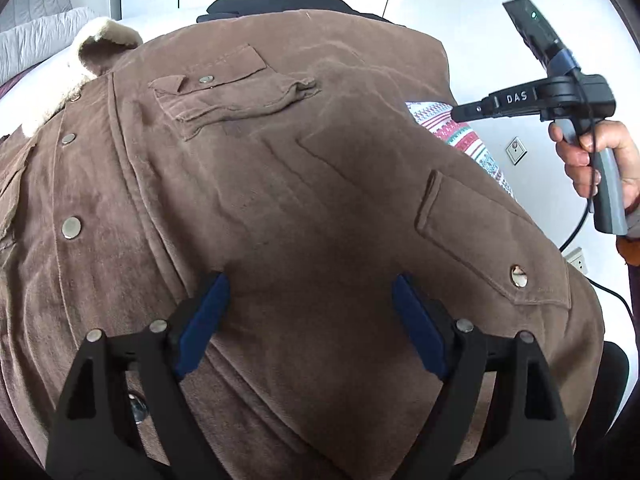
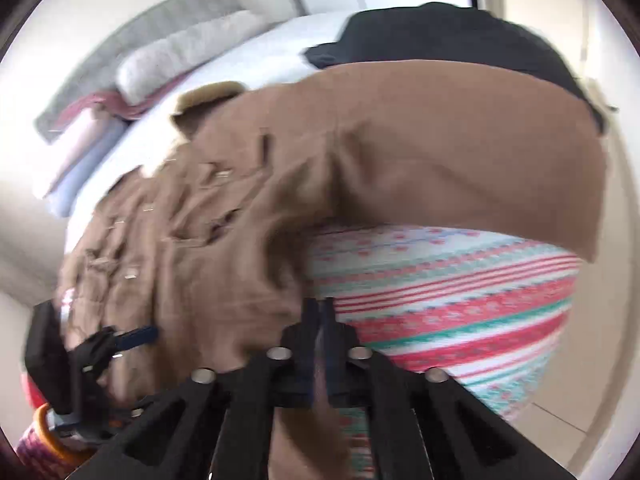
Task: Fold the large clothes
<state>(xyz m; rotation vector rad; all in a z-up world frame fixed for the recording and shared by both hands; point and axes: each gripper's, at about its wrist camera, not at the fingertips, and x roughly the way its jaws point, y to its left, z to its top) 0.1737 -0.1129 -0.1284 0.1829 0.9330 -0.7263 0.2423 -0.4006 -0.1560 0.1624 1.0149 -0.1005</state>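
Observation:
A large brown corduroy jacket (image 1: 280,168) with a fleece collar (image 1: 92,52) and snap buttons lies spread on a bed. My left gripper (image 1: 310,292) is open, its blue-padded fingers (image 1: 208,316) resting low over the jacket front, holding nothing. My right gripper (image 1: 460,114) shows at the jacket's right edge in the left wrist view. In the right wrist view my right gripper (image 2: 319,312) is shut on a fold of the jacket (image 2: 320,184), lifting its edge. The left gripper (image 2: 136,336) shows at lower left there.
A red, white and green patterned cloth (image 2: 460,304) lies under the jacket's right side. A black garment (image 2: 440,36) lies beyond the jacket. Grey pillows (image 2: 180,48) and folded blankets (image 2: 88,140) sit at the bed's head. A cable (image 1: 576,232) hangs at right.

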